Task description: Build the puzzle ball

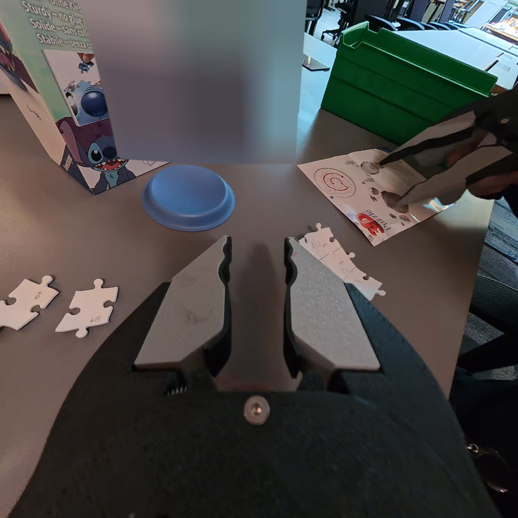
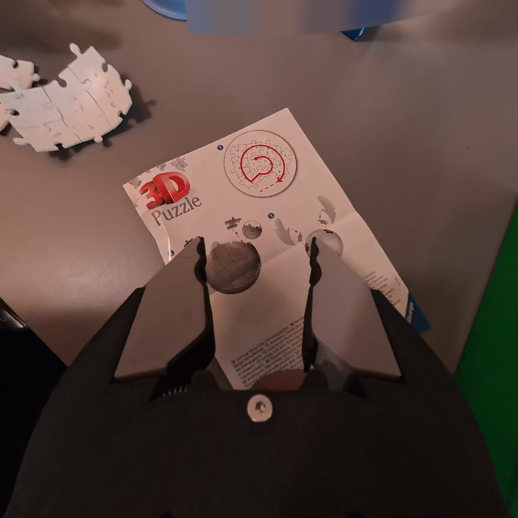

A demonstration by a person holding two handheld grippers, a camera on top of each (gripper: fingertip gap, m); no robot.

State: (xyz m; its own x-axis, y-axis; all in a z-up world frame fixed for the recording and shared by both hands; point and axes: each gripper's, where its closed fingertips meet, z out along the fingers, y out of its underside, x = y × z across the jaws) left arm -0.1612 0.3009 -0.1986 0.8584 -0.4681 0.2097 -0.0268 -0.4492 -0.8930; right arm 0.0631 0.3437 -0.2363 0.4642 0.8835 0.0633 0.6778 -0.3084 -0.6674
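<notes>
Both tongs released and empty, left tongs [image 1: 257, 242] just beside joined curved puzzle section [image 1: 340, 259] on worktop [image 1: 84, 238], right tongs [image 2: 256, 241] over instruction sheet [image 2: 280, 308]; advised: grip loose piece [image 1: 89, 308] by edge, press tabs squarely.

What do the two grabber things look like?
Both look alike. The left gripper has a wide black body with a silver screw in the middle and two flat grey fingers that taper to points. Their inner edges are black and wavy near the tips. The right gripper has the same body, screw and fingers.
</notes>
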